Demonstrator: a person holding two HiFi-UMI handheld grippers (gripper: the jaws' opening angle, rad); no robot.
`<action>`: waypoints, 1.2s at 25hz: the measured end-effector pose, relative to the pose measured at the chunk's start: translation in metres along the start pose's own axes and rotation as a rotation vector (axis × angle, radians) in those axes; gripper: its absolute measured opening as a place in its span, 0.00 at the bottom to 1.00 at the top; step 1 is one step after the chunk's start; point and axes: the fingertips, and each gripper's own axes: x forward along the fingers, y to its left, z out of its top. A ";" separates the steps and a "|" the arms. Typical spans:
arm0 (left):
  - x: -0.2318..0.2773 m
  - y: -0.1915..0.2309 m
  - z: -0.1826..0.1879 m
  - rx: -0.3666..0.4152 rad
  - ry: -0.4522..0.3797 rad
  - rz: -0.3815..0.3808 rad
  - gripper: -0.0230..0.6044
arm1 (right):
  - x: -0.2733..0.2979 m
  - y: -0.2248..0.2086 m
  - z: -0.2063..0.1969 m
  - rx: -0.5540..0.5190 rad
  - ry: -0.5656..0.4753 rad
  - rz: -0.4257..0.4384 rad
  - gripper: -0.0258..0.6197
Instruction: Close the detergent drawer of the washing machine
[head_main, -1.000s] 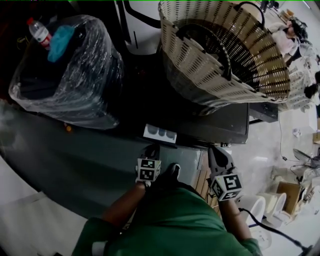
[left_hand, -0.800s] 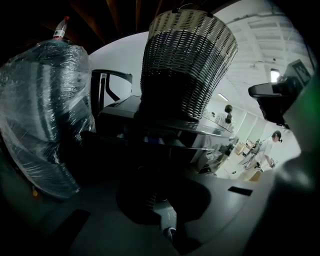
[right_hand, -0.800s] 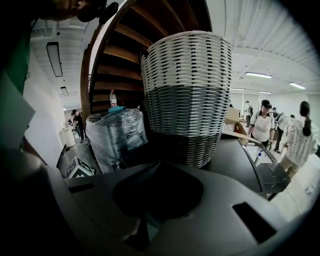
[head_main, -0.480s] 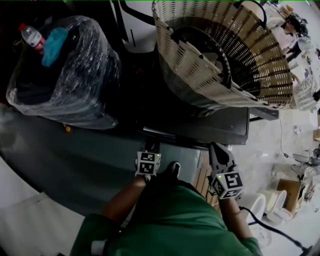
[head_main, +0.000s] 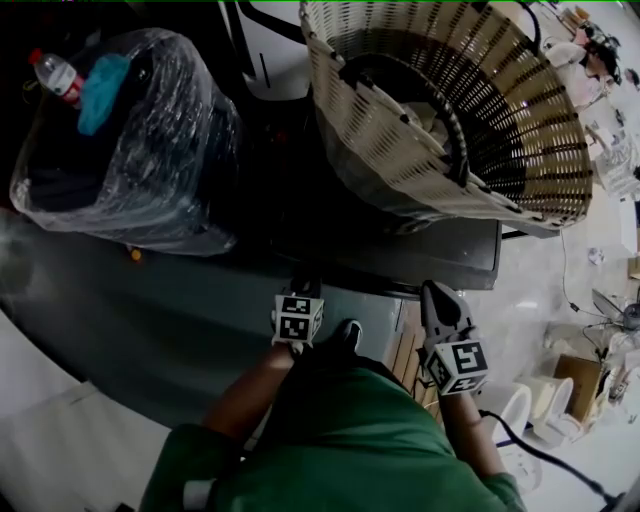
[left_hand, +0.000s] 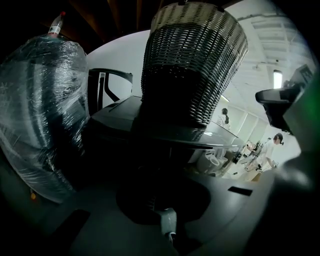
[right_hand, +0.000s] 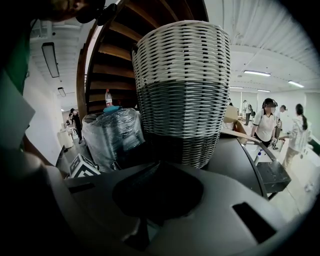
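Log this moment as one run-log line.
left gripper shut, at dark washing machine front | right gripper shut, empty, nearby | no drawer protruding | cream wicker basket on top

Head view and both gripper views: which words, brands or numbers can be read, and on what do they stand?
No text can be read in any view.
Bottle label: too small and blurred to read.
Marker cubes: only black-and-white square patterns, no letters.
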 end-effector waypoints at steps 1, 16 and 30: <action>0.000 0.000 0.000 0.003 -0.001 0.000 0.08 | 0.001 0.000 0.000 0.000 0.001 0.001 0.06; 0.001 0.000 0.000 0.015 0.005 0.005 0.08 | 0.013 -0.003 -0.003 -0.021 0.007 0.022 0.06; 0.003 0.001 0.002 0.015 0.042 0.013 0.08 | 0.021 -0.004 0.001 -0.047 0.009 0.032 0.06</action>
